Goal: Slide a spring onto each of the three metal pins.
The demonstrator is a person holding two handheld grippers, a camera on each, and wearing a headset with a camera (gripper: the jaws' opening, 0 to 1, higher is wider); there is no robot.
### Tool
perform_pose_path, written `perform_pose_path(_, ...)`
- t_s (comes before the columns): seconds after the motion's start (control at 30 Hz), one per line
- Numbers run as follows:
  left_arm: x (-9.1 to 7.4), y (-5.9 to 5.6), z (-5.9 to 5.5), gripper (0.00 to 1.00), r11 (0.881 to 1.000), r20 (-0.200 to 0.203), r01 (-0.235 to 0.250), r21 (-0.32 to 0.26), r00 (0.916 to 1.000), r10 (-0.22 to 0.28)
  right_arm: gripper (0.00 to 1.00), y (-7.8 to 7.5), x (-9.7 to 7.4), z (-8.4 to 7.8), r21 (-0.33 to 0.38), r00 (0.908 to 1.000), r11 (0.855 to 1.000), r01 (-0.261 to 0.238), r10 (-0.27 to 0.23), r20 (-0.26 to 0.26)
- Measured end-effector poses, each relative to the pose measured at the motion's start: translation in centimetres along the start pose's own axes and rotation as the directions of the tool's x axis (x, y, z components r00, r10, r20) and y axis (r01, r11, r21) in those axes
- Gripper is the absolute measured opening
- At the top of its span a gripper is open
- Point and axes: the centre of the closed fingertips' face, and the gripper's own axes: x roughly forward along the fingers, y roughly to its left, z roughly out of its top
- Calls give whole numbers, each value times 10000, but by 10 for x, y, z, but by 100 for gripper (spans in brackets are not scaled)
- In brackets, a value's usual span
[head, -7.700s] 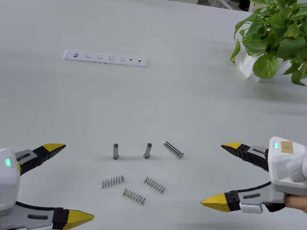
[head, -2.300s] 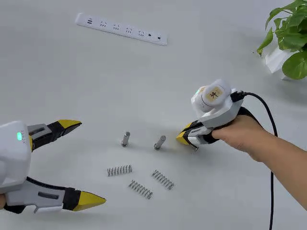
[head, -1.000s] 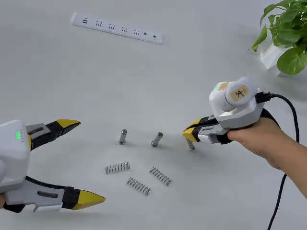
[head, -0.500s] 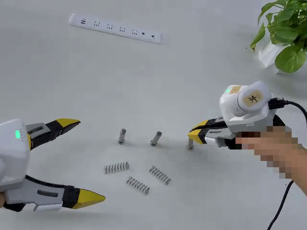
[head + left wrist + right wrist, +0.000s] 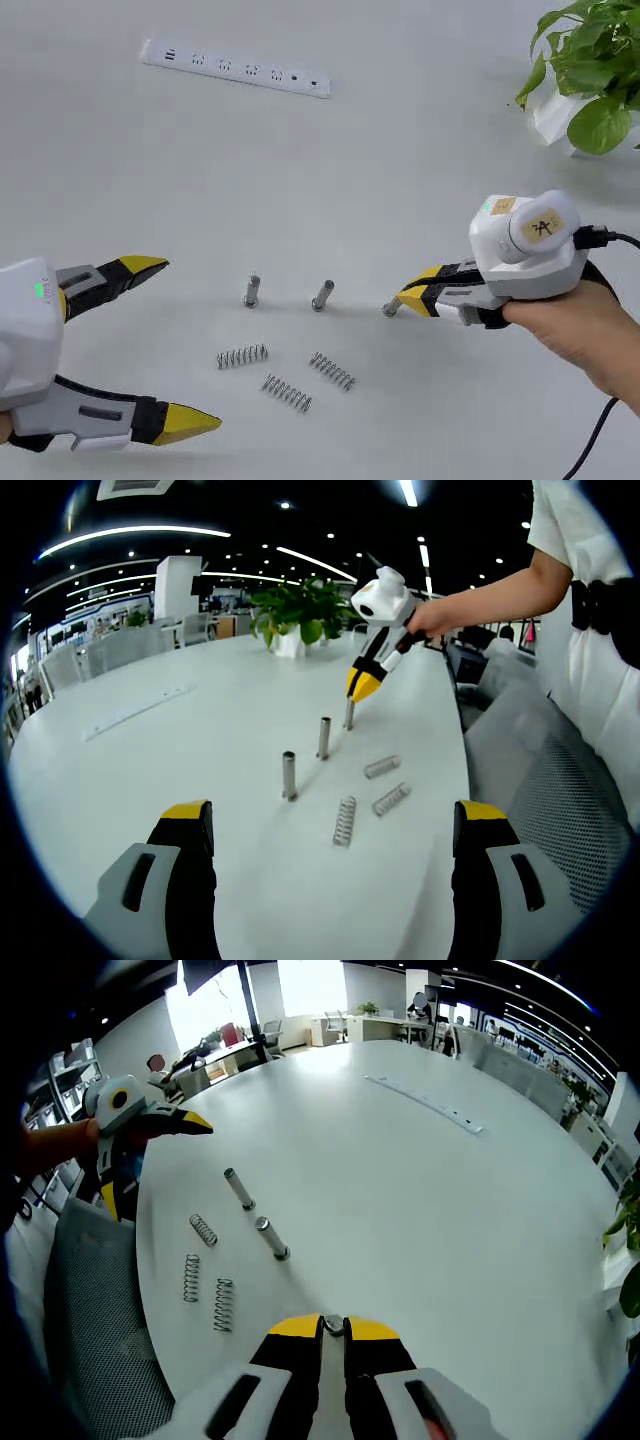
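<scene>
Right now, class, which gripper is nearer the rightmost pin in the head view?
Right. The right gripper grips the rightmost pin; the left gripper sits open, well away from it.

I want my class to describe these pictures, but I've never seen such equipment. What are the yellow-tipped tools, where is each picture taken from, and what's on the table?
A person holds a tong-like tool in each hand. The wide picture comes from a headset camera; the two round ones come from cameras riding on each tool. The left hand-held gripper hovers open. The right hand-held gripper is shut on a metal pin. On the table, two other pins stand upright and three springs lie loose. A power strip and a plant sit beyond.
</scene>
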Motion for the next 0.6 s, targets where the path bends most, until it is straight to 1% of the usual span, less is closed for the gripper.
perform_pose_path(0.23,1,-1,1,99,10000,-9,27,-6,10000,-27,5,-2,0,0,88,10000,10000,0,-1,72)
perform_pose_path(0.6,2,-1,2,99,10000,-1,65,5,10000,-65,5,-2,2,3,16,9999,10000,-48,48,128)
